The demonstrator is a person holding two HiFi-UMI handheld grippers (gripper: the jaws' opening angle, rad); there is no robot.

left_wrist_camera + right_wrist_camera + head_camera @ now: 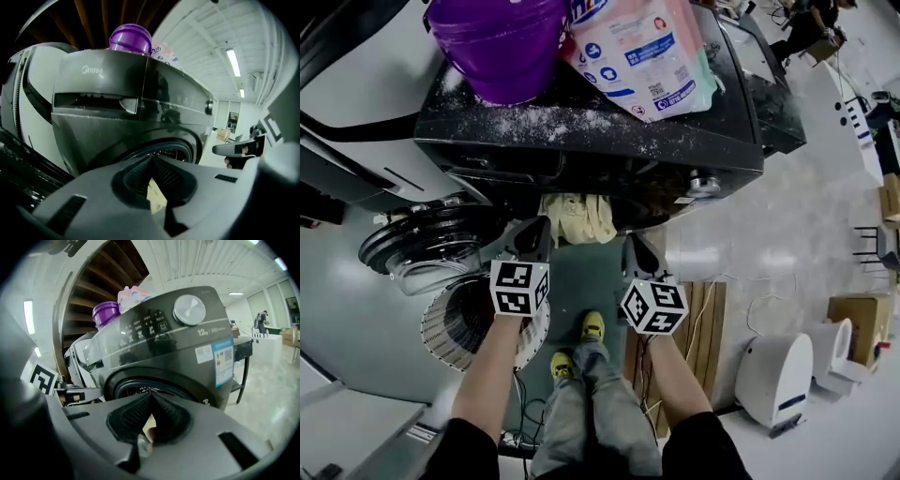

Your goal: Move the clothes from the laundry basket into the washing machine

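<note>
My left gripper [534, 232] and right gripper [634, 247] pinch a cream cloth [577, 217] outside the dark grey washing machine [581, 131]; only the head view shows the white slatted basket [455, 328].

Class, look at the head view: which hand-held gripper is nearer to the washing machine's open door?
Left. The left hand-held gripper is just right of the door; the right hand-held gripper is farther right. Both pinch the cream cloth.

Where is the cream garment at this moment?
In the head view, the cream garment hangs between the left gripper and right gripper, just below the washing machine's front edge.
</note>
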